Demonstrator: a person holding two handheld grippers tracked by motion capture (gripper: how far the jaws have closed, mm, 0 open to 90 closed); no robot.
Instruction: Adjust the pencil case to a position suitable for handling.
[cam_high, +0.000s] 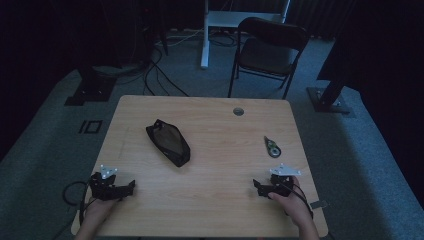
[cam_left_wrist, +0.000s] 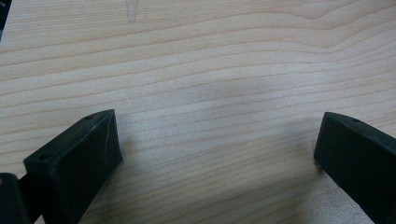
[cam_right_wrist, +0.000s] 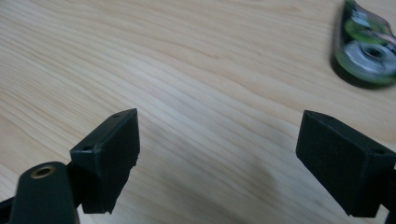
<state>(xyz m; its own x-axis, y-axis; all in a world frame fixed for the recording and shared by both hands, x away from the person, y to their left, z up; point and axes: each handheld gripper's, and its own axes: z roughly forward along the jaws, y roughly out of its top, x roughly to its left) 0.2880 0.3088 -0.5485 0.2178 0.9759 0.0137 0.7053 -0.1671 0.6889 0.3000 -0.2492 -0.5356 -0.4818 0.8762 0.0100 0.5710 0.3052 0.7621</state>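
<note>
Both the left gripper (cam_high: 131, 187) and right gripper (cam_high: 256, 185) rest gaping, empty; next, probably reach the small green-and-clear tape dispenser (cam_high: 272, 146) just ahead of the right, black zippered fabric pouch (cam_high: 168, 142) farther left

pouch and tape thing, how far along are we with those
Nothing looks done yet. The black pouch lies closed mid-table and the correction tape sits apart from it. Left claw and right claw rest open and empty near the table's front edge. Every step remains.

Green tape dispenser (cam_right_wrist: 366, 49) blurred and cut by the right gripper view's edge, pouch (cam_high: 168, 142) contents unreadable
</note>
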